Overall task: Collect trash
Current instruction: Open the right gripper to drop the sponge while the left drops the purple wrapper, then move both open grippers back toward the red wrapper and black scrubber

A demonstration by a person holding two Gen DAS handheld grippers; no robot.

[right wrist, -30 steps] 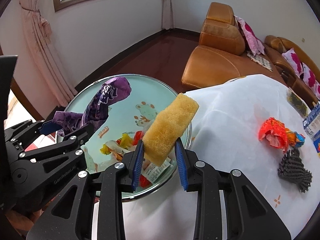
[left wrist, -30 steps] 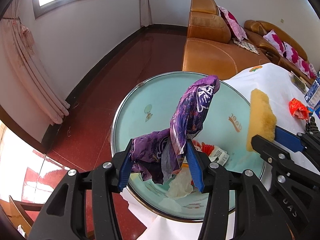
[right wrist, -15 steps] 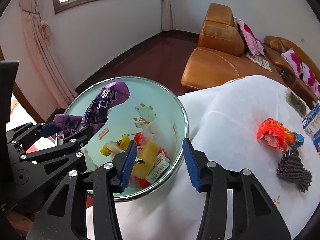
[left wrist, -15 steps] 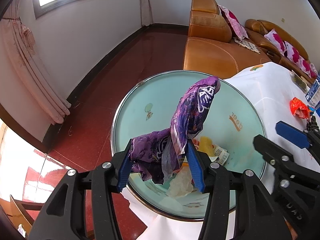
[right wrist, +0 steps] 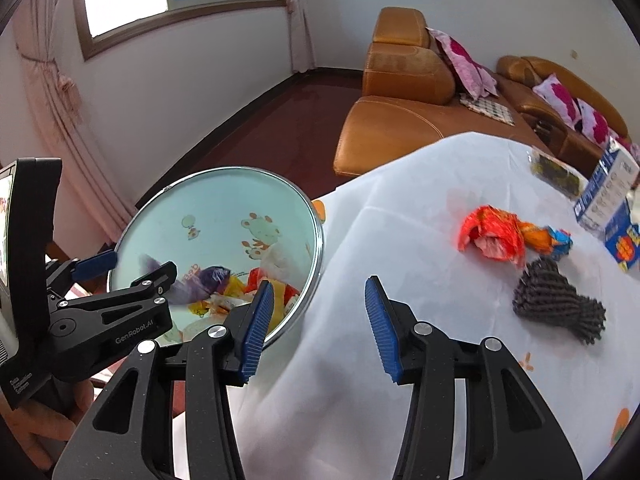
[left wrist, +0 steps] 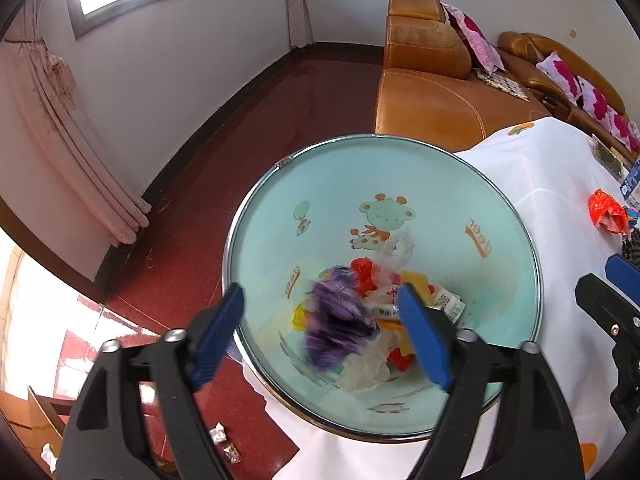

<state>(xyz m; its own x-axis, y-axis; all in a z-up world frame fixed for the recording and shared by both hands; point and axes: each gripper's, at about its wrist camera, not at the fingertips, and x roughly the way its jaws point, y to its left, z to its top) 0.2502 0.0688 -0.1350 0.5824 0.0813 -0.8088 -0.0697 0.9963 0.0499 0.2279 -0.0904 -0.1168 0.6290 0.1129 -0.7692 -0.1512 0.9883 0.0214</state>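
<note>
Both grippers, left (left wrist: 320,332) and right (right wrist: 318,320), hang with jaws released; the left reads "GenRobot.AI". A purple wrapper (left wrist: 338,324) blurs inside the bin (left wrist: 500,264), printed "deer".

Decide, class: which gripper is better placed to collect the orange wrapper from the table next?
Right. The right gripper is open over the tablecloth, facing the orange wrapper; the left gripper sits over the bin.

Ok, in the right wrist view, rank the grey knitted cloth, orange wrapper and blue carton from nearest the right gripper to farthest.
1. Grey knitted cloth, to the right of the right gripper.
2. Orange wrapper, just beyond the cloth.
3. Blue carton, at the table's far right edge.
</note>
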